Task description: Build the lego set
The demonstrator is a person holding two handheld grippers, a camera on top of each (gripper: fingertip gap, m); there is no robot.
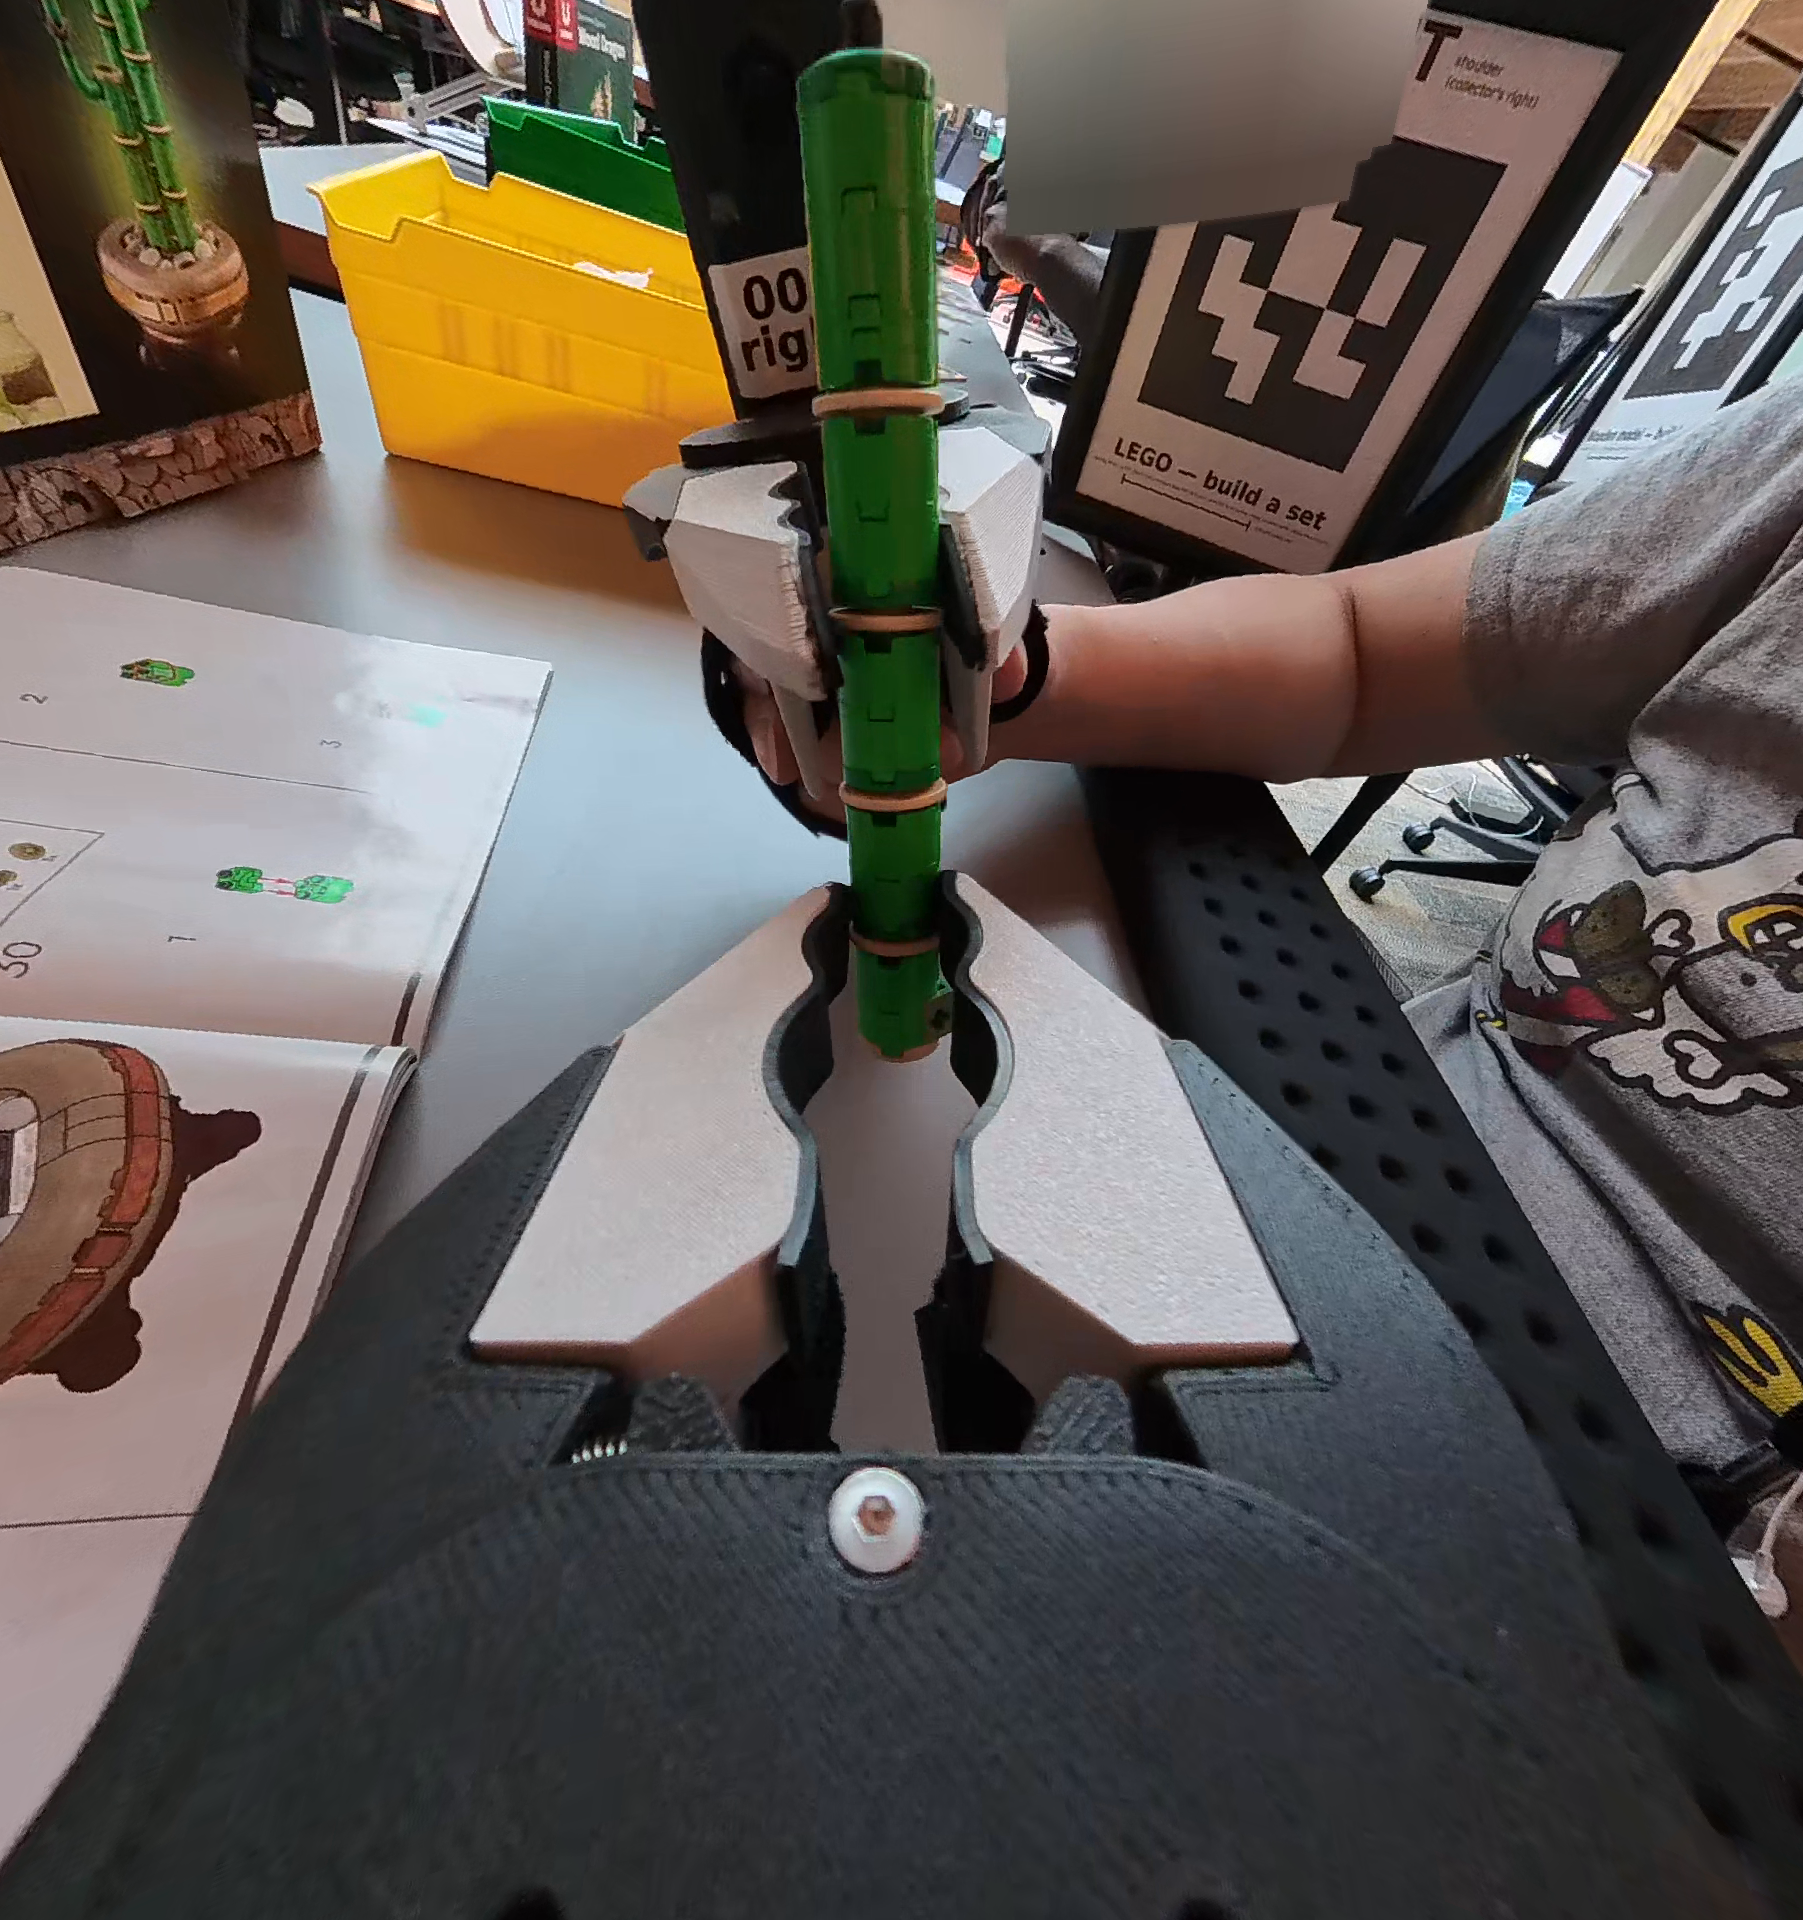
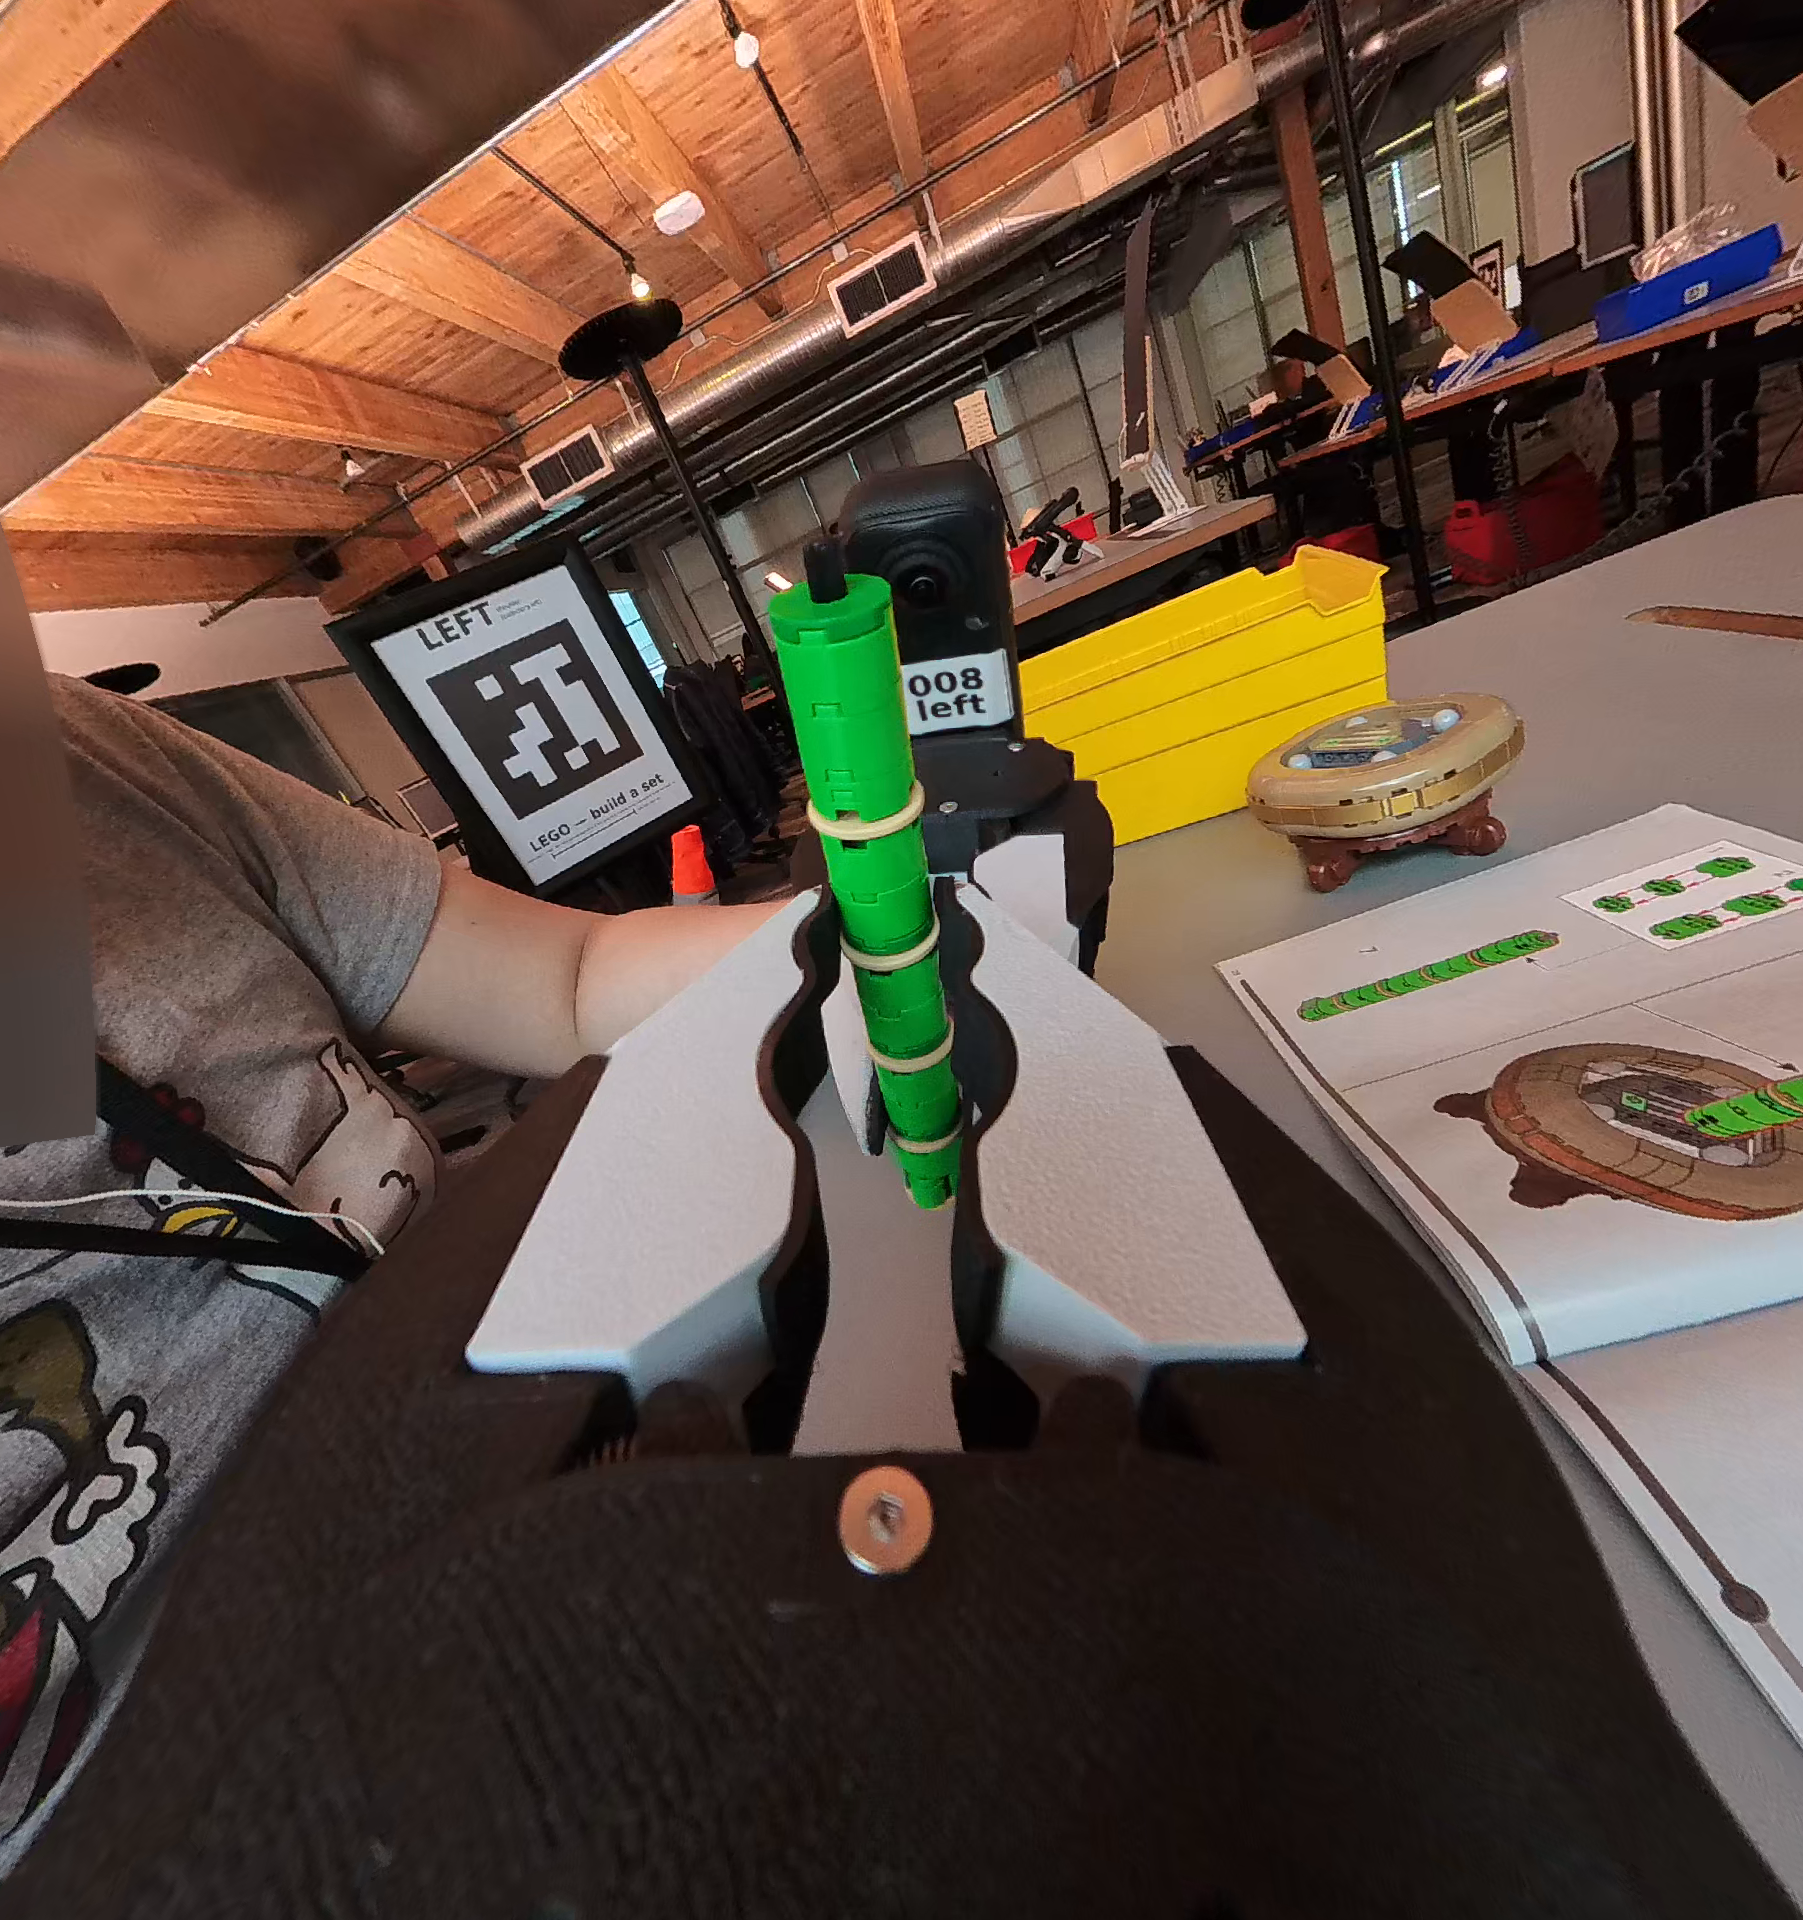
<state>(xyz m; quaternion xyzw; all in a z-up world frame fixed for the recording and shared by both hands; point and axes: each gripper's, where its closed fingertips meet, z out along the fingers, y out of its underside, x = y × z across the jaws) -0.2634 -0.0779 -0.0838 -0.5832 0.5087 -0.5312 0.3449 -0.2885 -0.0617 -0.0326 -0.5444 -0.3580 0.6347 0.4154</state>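
Observation:
A green lego bamboo stalk (image 1: 866,260) with tan rings stands upright above the grey table, held by both grippers. My left gripper (image 1: 892,904) is shut on its lower end. My right gripper (image 1: 884,717) comes from the far side and is shut on the stalk's middle. In the right wrist view the stalk (image 2: 845,707) rises between my right gripper's (image 2: 886,914) closed jaws, with a black pin sticking out of its top. The round tan and brown lego pot base (image 2: 1385,769) sits apart on the table, to the right.
An open instruction booklet (image 1: 201,831) (image 2: 1603,1091) lies flat beside the grippers. A yellow bin (image 1: 523,322) (image 2: 1209,686) and the lego box (image 1: 97,239) stand at the back. Framed marker boards (image 1: 1281,343) (image 2: 533,727) stand by the person's arm (image 1: 1240,675). Some 5 cm of space lies between my two pairs of fingers.

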